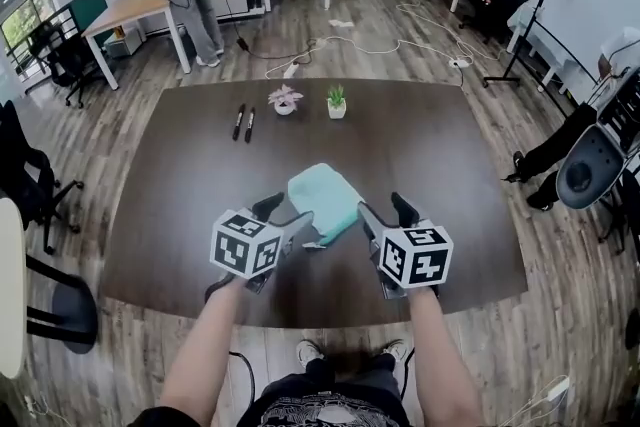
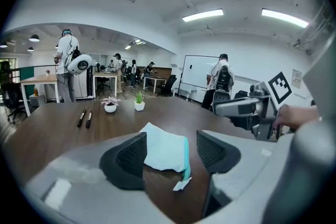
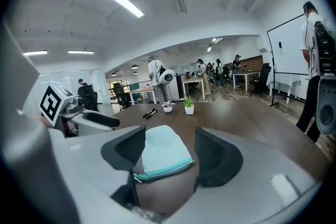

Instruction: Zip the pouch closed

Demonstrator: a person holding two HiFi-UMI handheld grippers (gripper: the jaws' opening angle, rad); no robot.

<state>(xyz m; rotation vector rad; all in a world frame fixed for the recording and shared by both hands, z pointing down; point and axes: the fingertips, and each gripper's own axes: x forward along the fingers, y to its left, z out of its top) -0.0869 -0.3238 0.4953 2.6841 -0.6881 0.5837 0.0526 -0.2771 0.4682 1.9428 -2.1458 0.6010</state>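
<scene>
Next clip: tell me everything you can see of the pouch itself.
The pouch is a small, soft, pale mint fabric bag lying flat on the dark wooden table, near the person's edge. A teal zipper runs along its near side, with a small white tab at one end; how far it is zipped cannot be told. The left tool and right tool hover at its near side, jaws apart; neither grips it.
</scene>
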